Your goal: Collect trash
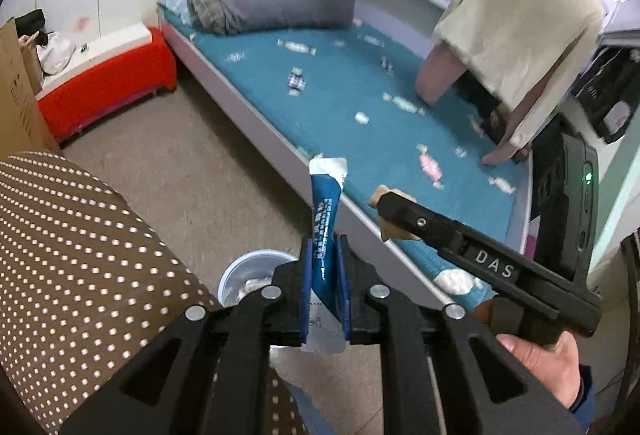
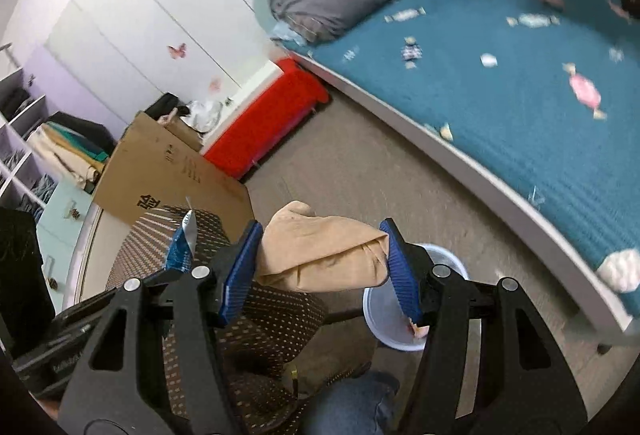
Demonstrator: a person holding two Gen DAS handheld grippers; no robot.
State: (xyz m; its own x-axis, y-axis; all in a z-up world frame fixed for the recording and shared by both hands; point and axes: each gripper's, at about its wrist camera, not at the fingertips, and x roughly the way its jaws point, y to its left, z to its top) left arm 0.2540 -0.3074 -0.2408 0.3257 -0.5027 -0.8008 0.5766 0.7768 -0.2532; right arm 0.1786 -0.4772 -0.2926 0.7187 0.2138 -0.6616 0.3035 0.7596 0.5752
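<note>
The left gripper (image 1: pixel 324 255) is clamping a blue and white sachet wrapper (image 1: pixel 325 211) between its nearly closed blue pads, the wrapper standing upright with its torn top above the fingers. The right gripper (image 2: pixel 320 263) is holding a crumpled tan wad, probably paper or cloth (image 2: pixel 320 255), its jaws spread fairly wide around the bulk and pressing on both ends. Both grippers are hovering over the carpeted floor (image 2: pixel 360 163) beside the bed (image 1: pixel 360 107), above a white bin (image 2: pixel 374 311) already containing some scraps. The teal bed cover is showing a scatter of small sweet shapes (image 2: pixel 584 91); whether they are loose wrappers or printed pattern is hard to tell. A brown dotted cushion (image 1: pixel 60 227) is sitting to the left.
</note>
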